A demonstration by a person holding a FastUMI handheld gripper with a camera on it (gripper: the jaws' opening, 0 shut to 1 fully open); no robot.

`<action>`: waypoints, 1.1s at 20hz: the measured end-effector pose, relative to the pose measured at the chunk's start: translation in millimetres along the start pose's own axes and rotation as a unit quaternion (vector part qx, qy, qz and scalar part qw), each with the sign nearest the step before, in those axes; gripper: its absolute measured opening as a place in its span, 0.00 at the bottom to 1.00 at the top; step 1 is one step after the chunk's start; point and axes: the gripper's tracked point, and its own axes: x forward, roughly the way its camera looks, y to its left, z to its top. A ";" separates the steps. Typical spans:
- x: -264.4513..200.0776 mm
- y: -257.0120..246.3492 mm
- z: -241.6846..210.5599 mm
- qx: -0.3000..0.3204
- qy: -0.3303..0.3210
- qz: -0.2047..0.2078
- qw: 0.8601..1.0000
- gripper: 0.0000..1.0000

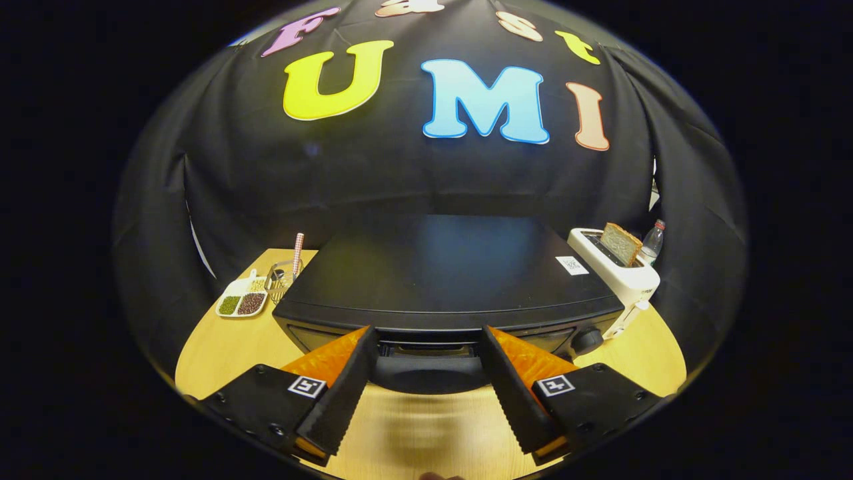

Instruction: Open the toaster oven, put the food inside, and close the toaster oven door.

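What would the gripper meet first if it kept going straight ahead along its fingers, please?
Most likely the toaster oven's door handle: the open gripper points at it, fingers apart on either side of it. The closed door lies just beyond, though depth is hard to judge.

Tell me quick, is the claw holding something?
Claw: open, holding nothing; its fingers sit either side of the oven door handle, not pressing on it.

one toaster oven [443,280], one toaster [616,270], one bread slice [621,243], one bottle [653,241], one divided tray [242,298].
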 end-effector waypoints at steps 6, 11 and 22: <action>-9.0 -2.1 -12.2 0.009 0.029 0.008 1.000 0.99; -34.0 1.1 -42.9 0.005 0.045 0.005 0.999 1.00; -61.4 0.9 -108.8 0.042 0.123 0.025 0.991 0.97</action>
